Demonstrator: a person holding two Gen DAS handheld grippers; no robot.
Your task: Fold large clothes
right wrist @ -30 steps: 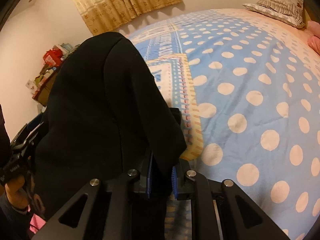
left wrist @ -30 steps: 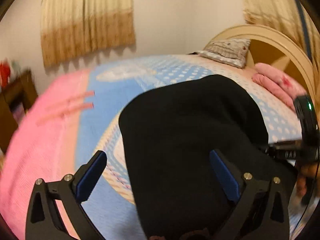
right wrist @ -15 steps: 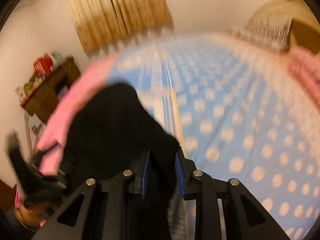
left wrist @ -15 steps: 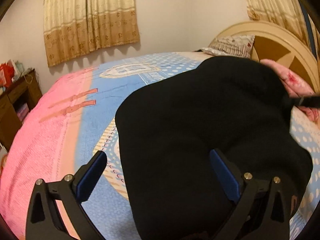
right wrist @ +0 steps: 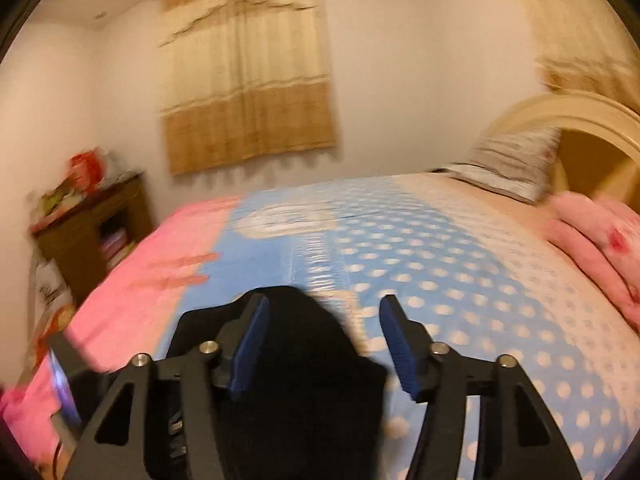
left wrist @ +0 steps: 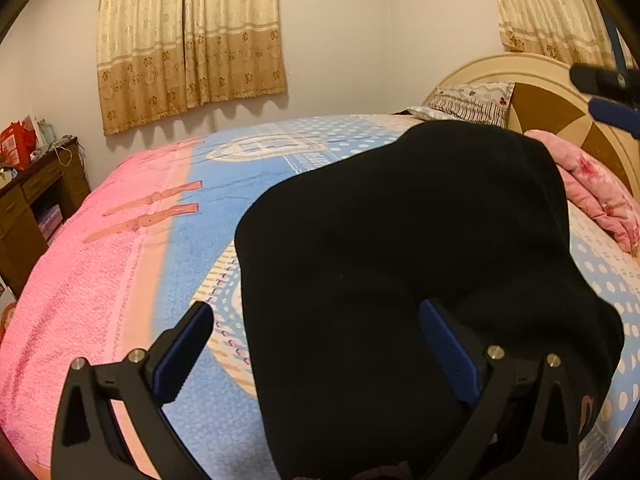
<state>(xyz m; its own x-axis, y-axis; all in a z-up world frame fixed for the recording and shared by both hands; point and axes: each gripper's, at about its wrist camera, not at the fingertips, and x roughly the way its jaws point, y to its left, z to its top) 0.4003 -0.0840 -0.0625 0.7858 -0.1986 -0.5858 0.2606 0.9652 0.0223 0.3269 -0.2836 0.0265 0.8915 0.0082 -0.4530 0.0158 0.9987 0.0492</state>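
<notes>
Black garment (left wrist: 420, 260) lies in a heap on the bed (left wrist: 132, 272), on the blue dotted part of the bedspread, nearer the cam side, right of the pink strip. In left wrist view it fills the centre & lower right; folds hard to read, all dark.

Left gripper (left wrist: 316, 352): jaws spread wide, blue pads well apart. The garment sits between them and in front of the right pad; no pad seen pressing on cloth, so released, not gripping.

Right gripper (right wrist: 324, 348): jaws opening, pads apart. In the blurred right wrist view the garment shows between and below the jaws, close to the left pad, but contact can't be told; right pad is clear of it, so no pinch. It also shows at top right of left wrist view, above the headboard (left wrist: 560, 100).

Around: pillow (left wrist: 472, 100) by headboard, pink quilt (left wrist: 592, 196) folded at right edge of bed, just beside the garment. Curtain (left wrist: 188, 40) on far wall, 2nd one at right. Wooden desk (left wrist: 28, 200) w/ clutter left of bed.
</notes>
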